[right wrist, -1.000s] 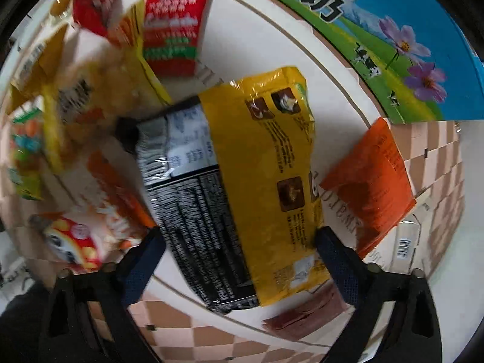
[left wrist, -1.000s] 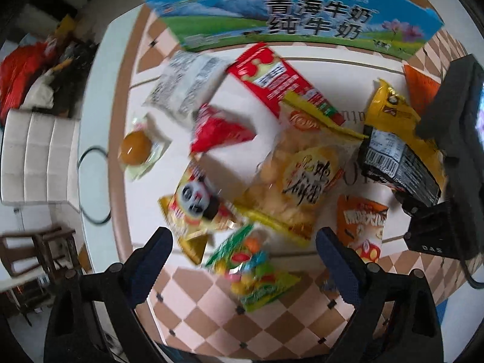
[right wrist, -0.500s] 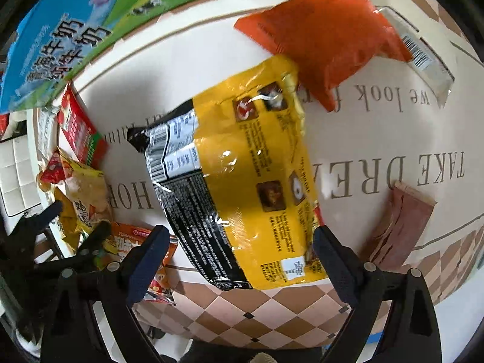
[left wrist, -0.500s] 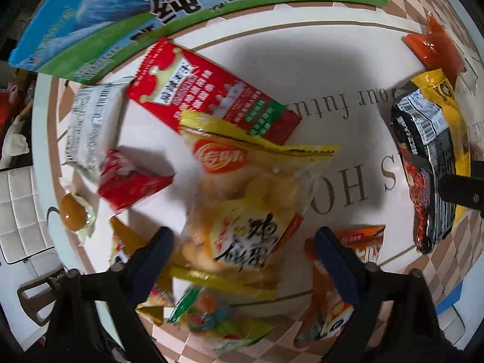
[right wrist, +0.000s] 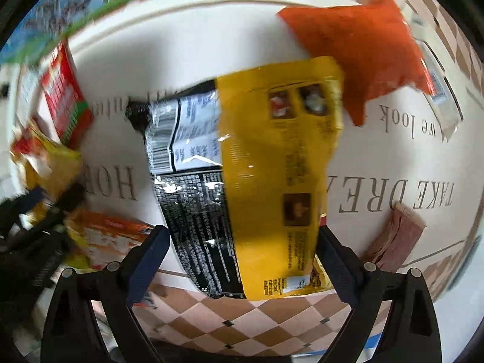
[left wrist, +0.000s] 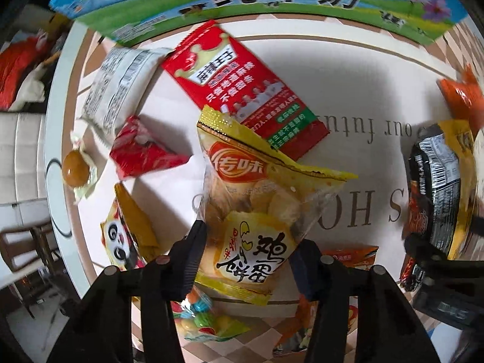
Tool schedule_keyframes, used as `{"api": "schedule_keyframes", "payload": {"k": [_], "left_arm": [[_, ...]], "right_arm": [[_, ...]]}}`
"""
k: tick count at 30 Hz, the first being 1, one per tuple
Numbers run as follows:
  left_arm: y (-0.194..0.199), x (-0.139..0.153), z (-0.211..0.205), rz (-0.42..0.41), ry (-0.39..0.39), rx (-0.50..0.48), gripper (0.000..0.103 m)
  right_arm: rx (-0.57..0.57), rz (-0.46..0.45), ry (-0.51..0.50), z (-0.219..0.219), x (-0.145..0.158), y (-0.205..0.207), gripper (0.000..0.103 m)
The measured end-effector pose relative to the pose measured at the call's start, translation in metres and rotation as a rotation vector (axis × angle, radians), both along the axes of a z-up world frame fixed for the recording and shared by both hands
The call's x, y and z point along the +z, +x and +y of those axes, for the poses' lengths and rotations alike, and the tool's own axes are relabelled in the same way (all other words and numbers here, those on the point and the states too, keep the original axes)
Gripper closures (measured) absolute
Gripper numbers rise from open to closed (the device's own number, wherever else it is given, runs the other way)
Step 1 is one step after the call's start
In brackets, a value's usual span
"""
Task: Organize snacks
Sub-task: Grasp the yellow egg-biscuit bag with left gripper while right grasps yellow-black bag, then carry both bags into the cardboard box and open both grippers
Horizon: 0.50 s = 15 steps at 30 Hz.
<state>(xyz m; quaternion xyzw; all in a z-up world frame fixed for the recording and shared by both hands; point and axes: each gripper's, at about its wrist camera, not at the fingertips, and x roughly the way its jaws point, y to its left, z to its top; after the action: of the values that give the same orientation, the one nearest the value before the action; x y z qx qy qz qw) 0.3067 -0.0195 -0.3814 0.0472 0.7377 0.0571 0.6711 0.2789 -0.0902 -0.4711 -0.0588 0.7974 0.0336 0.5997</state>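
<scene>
Between left gripper (left wrist: 248,260) fingers, just closing: yellow egg-snack bag (left wrist: 254,220), pinched. Right gripper (right wrist: 242,260) wide, straddling noodle packet (right wrist: 257,181) edges.

We see a round white table (left wrist: 348,96) with grey lettering and a brown-and-cream checkered border, lit hard enough to throw sharp shadows. Past its left edge stand a white tufted seat (left wrist: 21,157), a dark wooden chair (left wrist: 27,251) on pale floor, and a red-and-white heap (left wrist: 21,69).
</scene>
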Motion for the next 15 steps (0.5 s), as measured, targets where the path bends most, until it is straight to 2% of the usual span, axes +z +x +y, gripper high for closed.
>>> {"api": "schedule_keyframes", "payload": {"k": [4,10,15], "left_arm": [[-0.022,0.003,0.012,-0.021,-0.018,0.032,0.061],[-0.051,0.019,0.043,-0.045,-0.077,0.046,0.071],[-0.064,0.044,0.062,-0.068,-0.161,0.070,0.074]], "right_arm": [[-0.006,-0.061,-0.036,-0.011,0.008,-0.004,0.014],[-0.071,-0.060,0.008,-0.032,0.038,-0.017,0.015],[-0.113,-0.082,0.064,-0.042,0.071,0.023,0.015]]}}
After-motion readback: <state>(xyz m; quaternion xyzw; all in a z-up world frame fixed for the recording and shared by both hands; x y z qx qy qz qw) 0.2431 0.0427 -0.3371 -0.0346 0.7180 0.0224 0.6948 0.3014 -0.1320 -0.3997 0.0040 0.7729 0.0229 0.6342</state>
